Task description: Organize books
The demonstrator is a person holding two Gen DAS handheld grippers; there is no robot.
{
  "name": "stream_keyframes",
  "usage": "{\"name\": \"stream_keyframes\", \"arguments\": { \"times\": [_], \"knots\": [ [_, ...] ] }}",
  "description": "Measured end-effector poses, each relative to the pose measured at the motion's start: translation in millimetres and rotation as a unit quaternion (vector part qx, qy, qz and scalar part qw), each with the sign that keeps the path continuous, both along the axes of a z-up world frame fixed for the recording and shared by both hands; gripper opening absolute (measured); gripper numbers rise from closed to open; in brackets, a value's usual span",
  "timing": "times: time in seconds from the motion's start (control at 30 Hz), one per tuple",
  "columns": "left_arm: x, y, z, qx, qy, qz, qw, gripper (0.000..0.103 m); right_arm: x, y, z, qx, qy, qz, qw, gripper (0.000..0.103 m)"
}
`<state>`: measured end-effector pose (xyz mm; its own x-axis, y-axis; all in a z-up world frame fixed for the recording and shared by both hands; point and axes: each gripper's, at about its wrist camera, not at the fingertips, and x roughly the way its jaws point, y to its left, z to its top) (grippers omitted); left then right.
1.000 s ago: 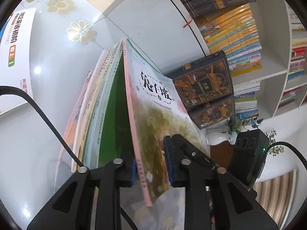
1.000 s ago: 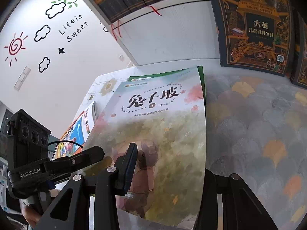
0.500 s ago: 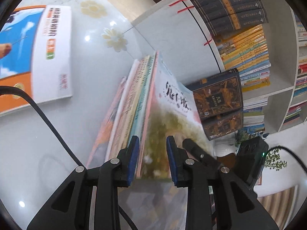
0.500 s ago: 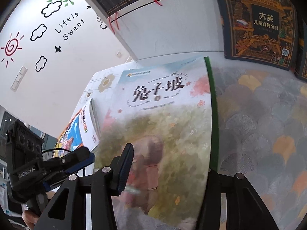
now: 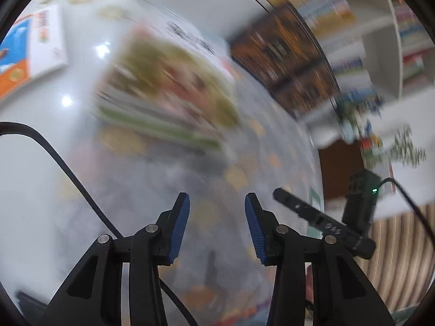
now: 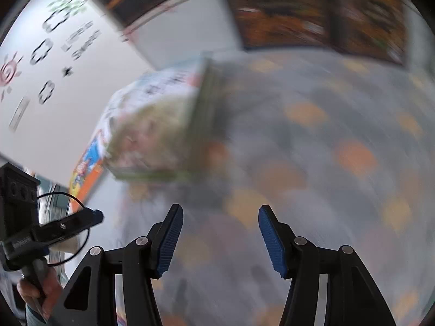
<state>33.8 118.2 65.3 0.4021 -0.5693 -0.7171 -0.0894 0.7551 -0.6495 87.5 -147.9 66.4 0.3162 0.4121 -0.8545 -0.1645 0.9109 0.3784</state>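
A stack of thin picture books (image 5: 168, 89) lies flat on the patterned table cover (image 5: 244, 168), its top cover green and pink with black lettering; both views are blurred by motion. In the right wrist view the same stack (image 6: 160, 125) lies ahead and to the left. My left gripper (image 5: 217, 199) hangs well back from the stack, its jaws opening with nothing between them. My right gripper (image 6: 220, 212) is likewise clear of the stack, jaws opening and empty. Each view shows the other gripper at its edge (image 5: 320, 217) (image 6: 68, 225).
An orange, blue and white book (image 5: 30, 51) lies on the white tabletop at the far left. Dark ornate volumes (image 5: 285, 57) lean against the bookshelf (image 5: 380, 40) behind the table. A white wall with cloud and sun decals (image 6: 46, 54) stands at the left.
Both grippers let go of the stack and pulled back from it, jaws spreading. The books went from standing on edge to lying flat on the table.
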Motion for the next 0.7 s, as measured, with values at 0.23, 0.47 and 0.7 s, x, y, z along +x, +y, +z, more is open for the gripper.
{"name": "stream_keyframes", "arguments": {
  "times": [0.23, 0.47, 0.7],
  "knots": [
    [-13, -117, -9, -0.003, 0.024, -0.087, 0.9959, 0.05, -81, -140, -37, 0.02, 0.077, -0.126, 0.989, 0.056],
    [-11, -237, -9, 0.012, 0.039, -0.172, 0.9842, 0.05, -121, -281, -18, 0.014, 0.054, -0.255, 0.965, 0.056],
    [-12, -311, -8, 0.022, 0.053, -0.203, 0.9775, 0.05, -122, -381, -12, -0.016, 0.028, -0.332, 0.943, 0.056]
  ]
}}
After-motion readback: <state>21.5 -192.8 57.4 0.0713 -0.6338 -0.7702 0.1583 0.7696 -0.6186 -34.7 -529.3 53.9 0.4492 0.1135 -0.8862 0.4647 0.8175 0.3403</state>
